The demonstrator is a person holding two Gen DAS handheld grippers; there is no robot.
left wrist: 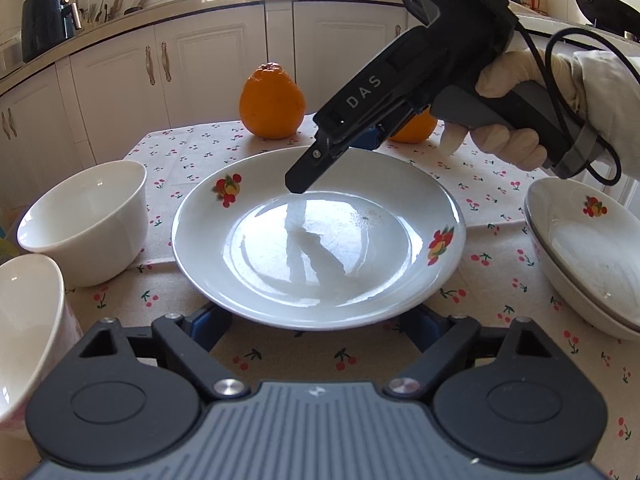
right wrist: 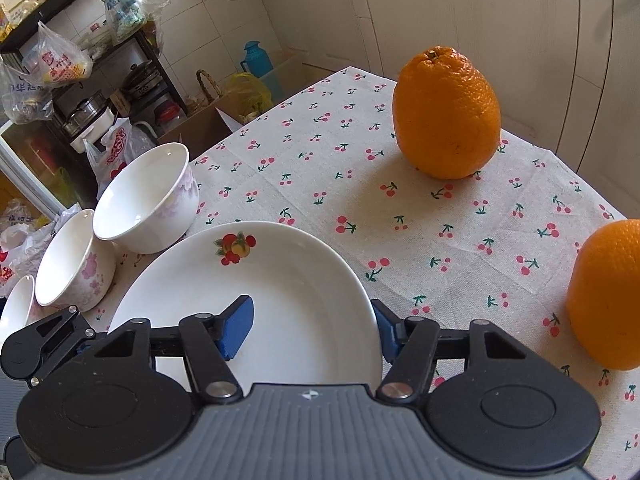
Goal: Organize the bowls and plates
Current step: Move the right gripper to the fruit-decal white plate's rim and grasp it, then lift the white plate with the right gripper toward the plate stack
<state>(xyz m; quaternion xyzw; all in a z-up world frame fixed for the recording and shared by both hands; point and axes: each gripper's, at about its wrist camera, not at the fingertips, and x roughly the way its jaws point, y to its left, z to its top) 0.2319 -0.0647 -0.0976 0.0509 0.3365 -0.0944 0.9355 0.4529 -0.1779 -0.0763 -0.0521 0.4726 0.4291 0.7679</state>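
A white plate (left wrist: 320, 240) with fruit decals lies in the middle of the cherry-print tablecloth. My left gripper (left wrist: 318, 330) is open at its near rim, and the rim partly hides both blue pads (left wrist: 210, 326). From the upper right, a gloved hand (left wrist: 516, 140) holds my right gripper (left wrist: 336, 160) down over the far rim. In the right wrist view the same plate (right wrist: 248, 288) sits between the open right gripper's (right wrist: 312, 330) pads: one pad (right wrist: 238, 326) is inside the dish, the other just outside the rim. Neither gripper presses on it.
A stack of similar plates (left wrist: 588, 256) sits at the right. Three white bowls (right wrist: 148, 196) (right wrist: 72, 260) (right wrist: 16, 308) stand along the table's left edge. Two oranges (right wrist: 446, 112) (right wrist: 608, 292) rest on the cloth beyond. Kitchen cabinets (left wrist: 208, 60) lie behind the table.
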